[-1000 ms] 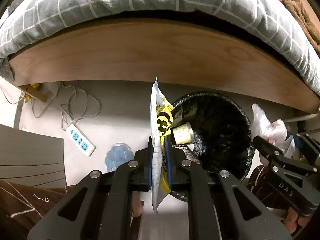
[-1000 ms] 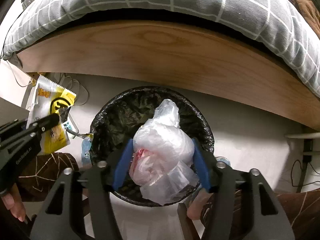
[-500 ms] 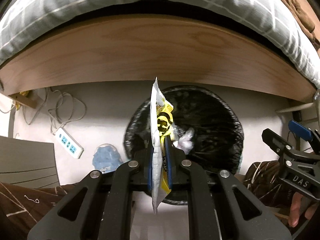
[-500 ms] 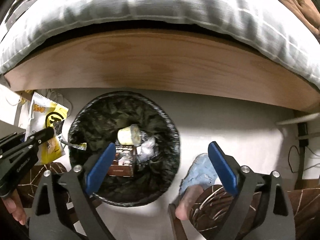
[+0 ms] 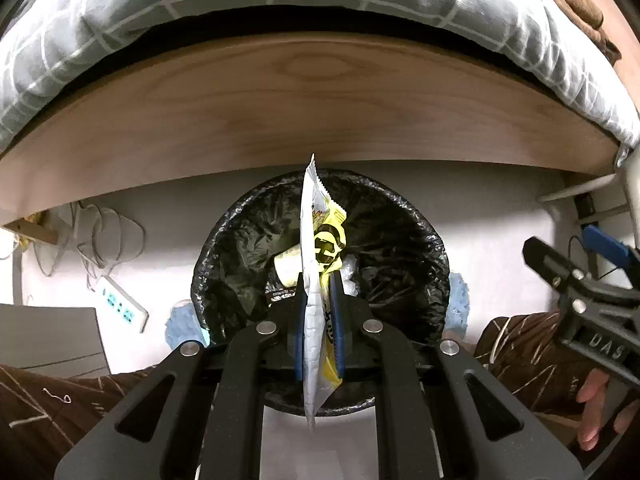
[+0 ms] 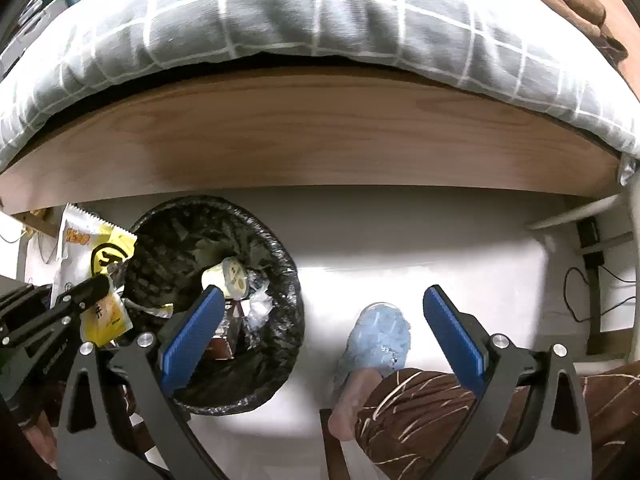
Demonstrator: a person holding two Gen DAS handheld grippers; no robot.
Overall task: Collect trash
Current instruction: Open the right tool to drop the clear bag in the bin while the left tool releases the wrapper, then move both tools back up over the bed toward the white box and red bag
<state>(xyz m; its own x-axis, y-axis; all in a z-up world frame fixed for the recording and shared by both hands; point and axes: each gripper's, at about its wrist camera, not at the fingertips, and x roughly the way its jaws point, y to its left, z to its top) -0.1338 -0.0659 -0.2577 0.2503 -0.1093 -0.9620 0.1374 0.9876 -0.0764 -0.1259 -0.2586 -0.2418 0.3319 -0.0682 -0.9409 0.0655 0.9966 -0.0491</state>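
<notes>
My left gripper [image 5: 319, 280] is shut on a yellow and white snack wrapper [image 5: 313, 300], held edge-on right above the black-lined trash bin [image 5: 400, 240]. The right wrist view shows that wrapper [image 6: 94, 256] flat, over the bin's left rim. Inside the bin [image 6: 276, 320] lie a cream cup [image 6: 228, 278], a clear plastic bag [image 6: 258, 306] and a brown box. My right gripper [image 6: 320, 300] hangs to the right of the bin over the pale floor; its jaws are opening wide with nothing between them. It also shows at the right edge of the left wrist view [image 5: 560, 256].
A wooden bed frame [image 5: 320, 120] with a grey checked duvet [image 6: 320, 12] runs along the back. A white power strip [image 5: 120, 304] and cables lie on the floor at left. The person's foot in a blue slipper [image 6: 380, 336] and patterned brown trousers [image 6: 420, 408] are near the bin.
The right gripper opened and dropped the clear plastic bag into the bin, then moved right, off the bin. The left gripper carried the wrapper rightward to above the bin's middle.
</notes>
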